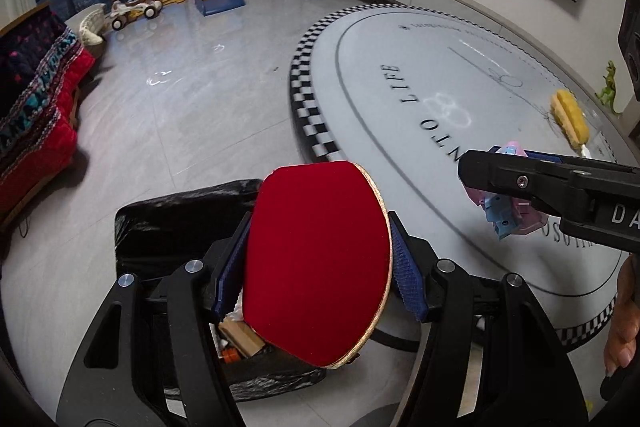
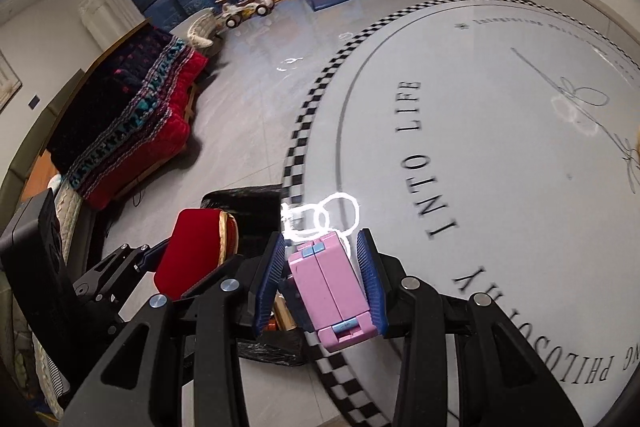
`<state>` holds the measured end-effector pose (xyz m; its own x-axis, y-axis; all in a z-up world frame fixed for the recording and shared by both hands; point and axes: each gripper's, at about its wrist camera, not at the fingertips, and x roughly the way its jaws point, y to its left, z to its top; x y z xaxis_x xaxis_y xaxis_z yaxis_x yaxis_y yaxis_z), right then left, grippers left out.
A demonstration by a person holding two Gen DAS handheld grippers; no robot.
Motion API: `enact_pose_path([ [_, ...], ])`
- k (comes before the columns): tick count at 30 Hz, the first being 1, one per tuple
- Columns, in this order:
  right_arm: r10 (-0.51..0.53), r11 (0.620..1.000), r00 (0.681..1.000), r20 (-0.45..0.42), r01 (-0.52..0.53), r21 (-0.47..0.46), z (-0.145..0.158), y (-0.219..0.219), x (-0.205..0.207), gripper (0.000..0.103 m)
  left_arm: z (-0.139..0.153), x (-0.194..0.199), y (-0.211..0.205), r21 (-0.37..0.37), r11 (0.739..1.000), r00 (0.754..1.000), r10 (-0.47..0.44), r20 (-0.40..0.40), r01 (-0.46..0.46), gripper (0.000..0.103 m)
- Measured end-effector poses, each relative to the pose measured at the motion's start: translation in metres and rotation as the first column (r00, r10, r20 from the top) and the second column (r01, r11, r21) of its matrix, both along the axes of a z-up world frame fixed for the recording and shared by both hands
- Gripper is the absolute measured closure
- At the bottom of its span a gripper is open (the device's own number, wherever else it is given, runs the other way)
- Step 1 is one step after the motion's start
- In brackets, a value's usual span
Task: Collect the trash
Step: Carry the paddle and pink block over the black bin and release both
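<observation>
A red velvet pad point(image 1: 316, 263) with gold trim and a pink-and-blue plastic toy point(image 2: 330, 291) hang over the open black trash bag point(image 1: 180, 223).

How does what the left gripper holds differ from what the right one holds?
The left gripper holds a red velvet pouch: soft-looking, rounded, gold-trimmed. The right gripper holds a pink box: hard-looking, blocky, with blue clasps. The pouch overflows its jaws; the box fits between its own. Both are held off the floor near the black trash bag.
</observation>
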<state>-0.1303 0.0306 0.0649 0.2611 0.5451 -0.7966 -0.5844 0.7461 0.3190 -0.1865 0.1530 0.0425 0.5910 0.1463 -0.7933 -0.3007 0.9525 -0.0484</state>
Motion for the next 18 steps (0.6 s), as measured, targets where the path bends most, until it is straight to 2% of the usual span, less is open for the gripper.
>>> enact_pose_path([
  [5, 0.11, 0.994, 0.994, -0.029, -0.11, -0.016, -0.014, 0.052, -0.029, 0.063, -0.012, -0.037, 0.036, 0.003, 0.995, 0.994, 0.104, -0.023, -0.104, 0.041],
  [10, 0.19, 0.981, 0.98, -0.054, -0.192, -0.036, -0.028, 0.094, -0.052, 0.063, -0.027, -0.067, 0.066, 0.011, 0.98, 0.978, 0.201, -0.054, -0.201, 0.041],
  [12, 0.235, 0.971, 0.97, -0.069, -0.237, -0.035, -0.033, 0.11, -0.058, 0.061, -0.037, -0.075, 0.079, 0.005, 0.974, 0.97, 0.228, -0.091, -0.228, 0.036],
  [13, 0.253, 0.966, 0.965, -0.069, -0.256, -0.041, -0.035, 0.118, -0.063, 0.045, -0.043, -0.077, 0.083, 0.02, 0.97, 0.964, 0.241, -0.112, -0.241, 0.018],
  [14, 0.251, 0.965, 0.966, -0.058, -0.255, -0.065, -0.037, 0.125, -0.066, 0.036, -0.047, -0.082, 0.088, 0.058, 0.961, 0.953, 0.276, -0.123, -0.271, 0.006],
  [15, 0.239, 0.967, 0.97, -0.036, -0.241, -0.078, -0.037, 0.129, -0.068, 0.029, -0.048, -0.085, 0.092, 0.087, 0.953, 0.946, 0.3, -0.121, -0.291, 0.006],
  [18, 0.252, 0.964, 0.968, -0.012, -0.252, -0.088, -0.037, 0.134, -0.073, 0.029, -0.055, -0.092, 0.101, 0.095, 0.941, 0.933, 0.335, -0.132, -0.325, 0.006],
])
